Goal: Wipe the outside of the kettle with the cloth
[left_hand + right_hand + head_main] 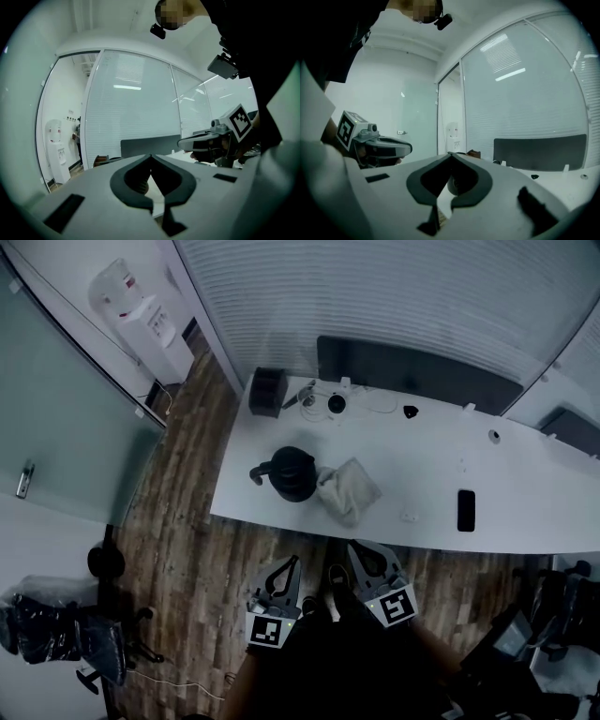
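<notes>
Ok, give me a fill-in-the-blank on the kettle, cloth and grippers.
In the head view the cloth lies just ___ of the kettle.
The left gripper and right gripper both have their jaws ___, holding nothing.
Kettle and cloth sit on a ___ table.
Missing words: right; shut; white.

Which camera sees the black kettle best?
The head view: the round black kettle sits whole on the white table, beside the crumpled pale cloth. In their own views, the left gripper and right gripper hide all but a dark sliver.
</notes>
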A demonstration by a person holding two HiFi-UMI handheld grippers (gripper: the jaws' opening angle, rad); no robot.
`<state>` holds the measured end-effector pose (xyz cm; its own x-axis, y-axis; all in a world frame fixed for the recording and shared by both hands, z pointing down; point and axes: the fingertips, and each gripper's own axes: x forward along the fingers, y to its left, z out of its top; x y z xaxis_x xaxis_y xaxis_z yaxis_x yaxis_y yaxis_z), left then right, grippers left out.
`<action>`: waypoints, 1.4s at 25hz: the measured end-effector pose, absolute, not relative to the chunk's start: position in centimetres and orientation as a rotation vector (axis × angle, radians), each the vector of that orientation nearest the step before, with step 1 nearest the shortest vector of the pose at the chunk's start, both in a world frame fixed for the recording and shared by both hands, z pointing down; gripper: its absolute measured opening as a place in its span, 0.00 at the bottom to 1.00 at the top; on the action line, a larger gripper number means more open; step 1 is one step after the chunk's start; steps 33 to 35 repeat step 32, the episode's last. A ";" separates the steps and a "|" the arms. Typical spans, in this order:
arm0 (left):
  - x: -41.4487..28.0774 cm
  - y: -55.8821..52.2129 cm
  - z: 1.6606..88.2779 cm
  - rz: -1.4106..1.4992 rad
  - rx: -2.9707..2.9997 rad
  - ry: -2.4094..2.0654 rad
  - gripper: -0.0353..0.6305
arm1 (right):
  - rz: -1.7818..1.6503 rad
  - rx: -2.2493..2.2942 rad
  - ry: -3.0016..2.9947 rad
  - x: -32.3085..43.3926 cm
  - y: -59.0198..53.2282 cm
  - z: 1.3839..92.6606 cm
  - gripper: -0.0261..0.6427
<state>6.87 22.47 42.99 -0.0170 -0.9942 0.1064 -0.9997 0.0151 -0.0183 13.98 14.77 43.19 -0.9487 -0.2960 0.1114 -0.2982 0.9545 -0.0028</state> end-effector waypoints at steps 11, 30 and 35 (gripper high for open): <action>9.5 32.1 40.0 0.156 2.295 -2.181 0.06 | 0.028 0.439 -2.975 14.5 27.6 40.9 0.04; 11.6 36.6 40.3 -0.033 2.215 -2.226 0.06 | 0.114 0.339 -2.964 15.0 33.0 43.0 0.04; 11.9 37.3 40.5 0.011 2.251 -2.197 0.06 | 0.123 0.361 -2.953 15.1 33.4 43.4 0.04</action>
